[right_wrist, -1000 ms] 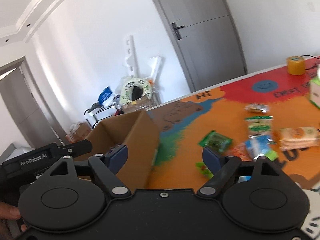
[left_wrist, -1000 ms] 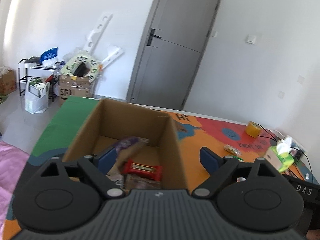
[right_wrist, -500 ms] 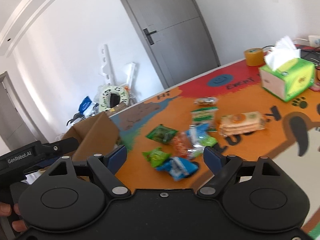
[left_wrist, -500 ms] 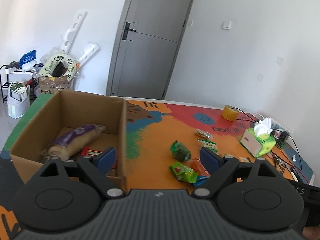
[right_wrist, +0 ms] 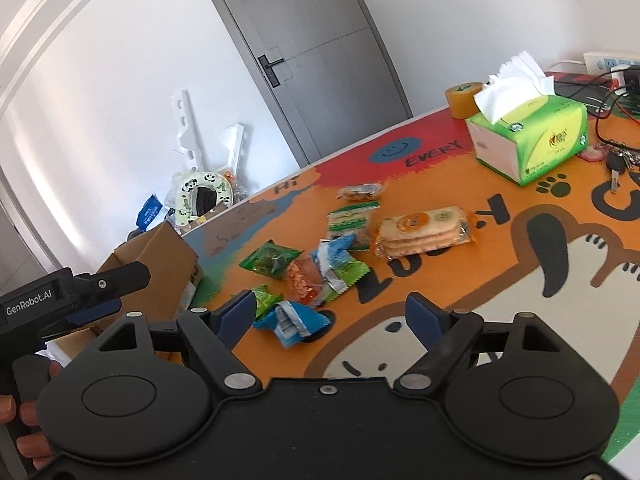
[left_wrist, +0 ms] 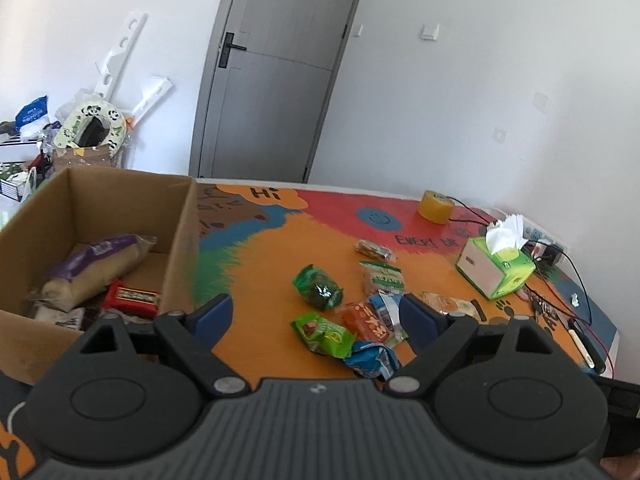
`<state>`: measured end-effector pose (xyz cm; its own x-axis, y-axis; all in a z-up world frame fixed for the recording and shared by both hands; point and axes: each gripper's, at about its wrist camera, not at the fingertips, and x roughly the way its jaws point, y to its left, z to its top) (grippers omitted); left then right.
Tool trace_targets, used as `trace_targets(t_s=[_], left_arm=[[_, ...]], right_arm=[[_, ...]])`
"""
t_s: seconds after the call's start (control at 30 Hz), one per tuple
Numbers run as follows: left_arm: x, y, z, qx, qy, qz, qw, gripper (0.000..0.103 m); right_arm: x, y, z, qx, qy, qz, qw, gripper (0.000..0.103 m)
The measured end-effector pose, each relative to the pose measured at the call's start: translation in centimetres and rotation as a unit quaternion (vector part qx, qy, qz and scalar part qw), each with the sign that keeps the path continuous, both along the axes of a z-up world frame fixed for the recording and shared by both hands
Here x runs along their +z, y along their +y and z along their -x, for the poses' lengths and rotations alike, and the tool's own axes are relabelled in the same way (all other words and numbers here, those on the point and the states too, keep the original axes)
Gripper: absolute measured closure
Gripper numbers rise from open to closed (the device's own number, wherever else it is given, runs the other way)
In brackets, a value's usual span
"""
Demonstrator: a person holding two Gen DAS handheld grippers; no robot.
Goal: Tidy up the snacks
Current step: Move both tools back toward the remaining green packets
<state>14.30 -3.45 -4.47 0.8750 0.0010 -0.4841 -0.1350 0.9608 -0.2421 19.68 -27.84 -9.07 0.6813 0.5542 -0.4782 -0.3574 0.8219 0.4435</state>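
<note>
Left wrist view shows the loose snacks in a cluster on the table [left_wrist: 256, 264], just right of the cardboard box [left_wrist: 182, 236]: a dark green packet [left_wrist: 318, 288], a light green packet [left_wrist: 322, 333], an orange packet [left_wrist: 366, 320] and a crumpled blue packet [left_wrist: 374, 360], with a striped green-and-white packet [left_wrist: 382, 278] and a small brown bar [left_wrist: 374, 249] farther back. All look like light, crinkly film wrappers, probably slippery and easy to skid across the mat; a pinch across the flat middle, or on a sealed end, seems the safest hold. The cracker pack [right_wrist: 424, 229], seen best from the right wrist, is likely brittle inside and wants a gentle squeeze across its short width. The box already holds a long purple-wrapped roll [left_wrist: 96, 268] and a red bar [left_wrist: 132, 298]. The left claw [left_wrist: 316, 316] stands wide and empty, above the light green and orange packets, touching nothing. The right claw [right_wrist: 332, 316] is also spread wide with nothing gripped; its jaws have just closed a little, and the blue packet lies between its pads without visible contact. The tissue box [right_wrist: 530, 138] and tape roll [right_wrist: 464, 98] sit well apart.
</note>
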Motion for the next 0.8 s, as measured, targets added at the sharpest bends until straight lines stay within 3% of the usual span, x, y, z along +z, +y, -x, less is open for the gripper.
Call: trace_targets(t_s=[0.13,0.27,0.47,0.8], left_arm=[[-0.5,-0.5,-0.8,-0.004,0.004,0.005,1.0000,0.017],[-1.3,-0.8,-1.8,-0.006,0.017,0.009,0.9998,0.029],[-2.8,-0.9,-3.3,-0.005,0.037,0.012,0.9992,0.038],[-5.1,-1.1,-6.0,-0.001,0.065,0.014,0.9978,0.039]], right_arm=[[-0.6,-0.5,-0.4,-0.003,0.005,0.002,1.000,0.024],[-1.2,-0.7,-0.8,-0.008,0.010,0.009,1.000,0.024],[-2.1,-0.6,-1.6,-0.002,0.021,0.006,1.000,0.024],[-2.5,1.0,-2.8,0.021,0.028,0.007,0.999,0.030]])
